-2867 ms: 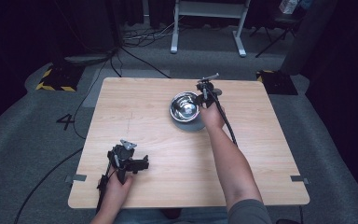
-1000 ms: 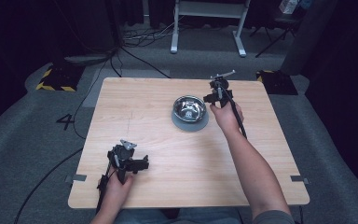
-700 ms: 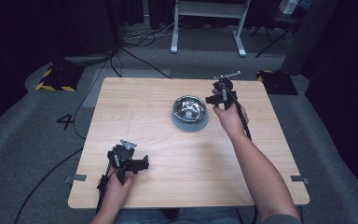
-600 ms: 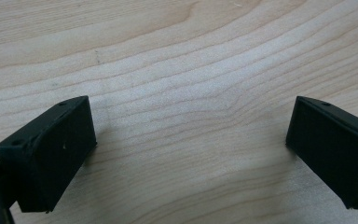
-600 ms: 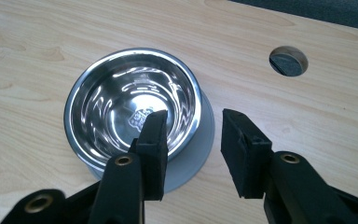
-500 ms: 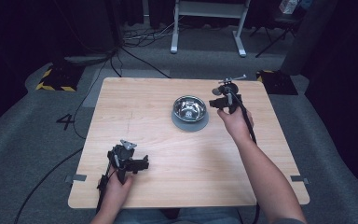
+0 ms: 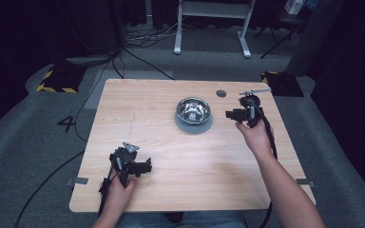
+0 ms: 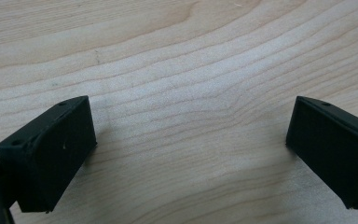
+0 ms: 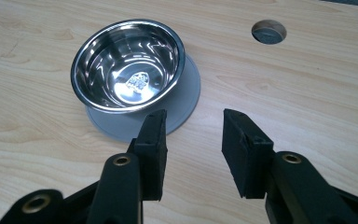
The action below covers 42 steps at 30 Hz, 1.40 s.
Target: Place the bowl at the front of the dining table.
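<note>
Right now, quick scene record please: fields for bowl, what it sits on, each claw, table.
bowl: steel bowl, upright, empty, reflective inside
base: grey round mat under the bowl, rim showing past it
right claw: right claw open, nothing between the jaws, beside the bowl, apart from it
left claw: left claw open wide over bare wood at the table's near left
table: wooden table, round hole near the far edge

You work in a dim lab or studio: a bare wooden table on grey carpet, hazard-striped floor blocks, loose cables.
</note>
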Each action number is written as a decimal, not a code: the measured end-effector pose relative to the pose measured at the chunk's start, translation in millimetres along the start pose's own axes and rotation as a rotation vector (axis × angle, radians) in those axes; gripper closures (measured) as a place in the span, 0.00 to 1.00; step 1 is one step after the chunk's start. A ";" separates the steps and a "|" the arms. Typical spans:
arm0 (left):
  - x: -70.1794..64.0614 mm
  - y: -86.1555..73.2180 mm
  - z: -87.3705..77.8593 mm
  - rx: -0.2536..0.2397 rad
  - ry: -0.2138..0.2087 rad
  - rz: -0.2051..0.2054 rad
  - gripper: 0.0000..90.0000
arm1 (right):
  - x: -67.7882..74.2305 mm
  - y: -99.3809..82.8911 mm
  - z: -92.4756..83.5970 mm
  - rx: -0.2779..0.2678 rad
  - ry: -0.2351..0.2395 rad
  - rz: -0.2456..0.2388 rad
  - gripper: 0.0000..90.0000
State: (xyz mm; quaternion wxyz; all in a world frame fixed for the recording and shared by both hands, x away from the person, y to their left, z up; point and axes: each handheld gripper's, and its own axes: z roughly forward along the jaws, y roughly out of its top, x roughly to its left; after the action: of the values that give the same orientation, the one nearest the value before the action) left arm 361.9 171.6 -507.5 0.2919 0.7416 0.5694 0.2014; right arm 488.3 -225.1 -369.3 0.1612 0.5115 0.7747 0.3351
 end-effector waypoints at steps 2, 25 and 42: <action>0.0 0.0 0.0 0.000 0.000 0.000 0.02 | -2.6 -5.0 -5.3 0.000 -0.002 -0.002 0.66; 0.0 0.0 0.0 0.000 0.000 0.000 0.02 | -19.3 -76.8 -30.6 0.059 0.001 -0.033 0.46; 0.0 0.0 0.0 0.000 0.000 0.000 0.02 | -37.3 -139.8 -20.2 0.082 0.031 0.032 0.41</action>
State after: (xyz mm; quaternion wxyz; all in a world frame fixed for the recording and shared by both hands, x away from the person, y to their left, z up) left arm 361.9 171.6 -507.5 0.2919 0.7417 0.5694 0.2013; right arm 396.5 -301.1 -453.7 0.1226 0.5250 0.7818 0.3134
